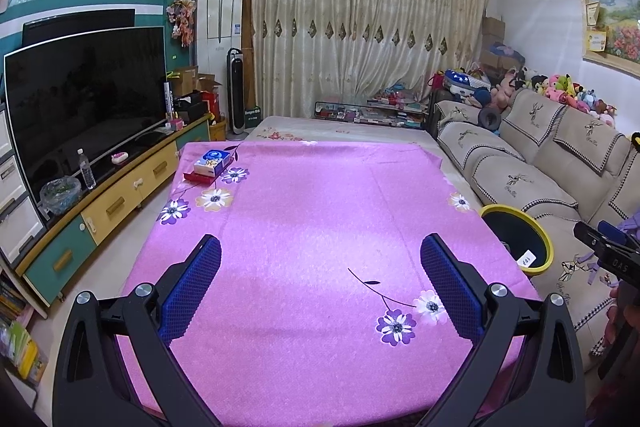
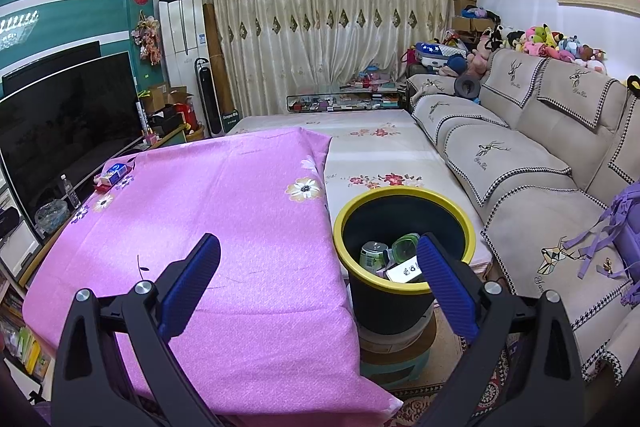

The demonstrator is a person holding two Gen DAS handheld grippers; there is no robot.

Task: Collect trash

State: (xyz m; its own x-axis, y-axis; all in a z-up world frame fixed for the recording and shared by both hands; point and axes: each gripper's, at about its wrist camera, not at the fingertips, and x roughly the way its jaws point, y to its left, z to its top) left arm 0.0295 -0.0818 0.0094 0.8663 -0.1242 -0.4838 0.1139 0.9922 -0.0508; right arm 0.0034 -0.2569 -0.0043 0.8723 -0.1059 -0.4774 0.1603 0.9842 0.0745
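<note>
A black bin with a yellow rim (image 2: 404,285) stands on a stool at the right of the pink-clothed table (image 2: 224,211). Inside lie a green can (image 2: 372,254), a green plastic piece (image 2: 405,246) and a white carton (image 2: 404,271). The bin also shows in the left wrist view (image 1: 520,239). My left gripper (image 1: 320,283) is open and empty above the pink table (image 1: 304,227). My right gripper (image 2: 318,285) is open and empty, over the table's right edge beside the bin. A blue and white tissue box (image 1: 213,161) on a red box (image 1: 200,178) sits at the table's far left corner.
A beige sofa (image 2: 520,163) runs along the right. A TV (image 1: 84,99) on a low cabinet (image 1: 120,199) with a water bottle (image 1: 87,171) stands left. A white flowered surface (image 2: 360,147) lies beyond the table. The other gripper (image 1: 608,251) shows at the right edge.
</note>
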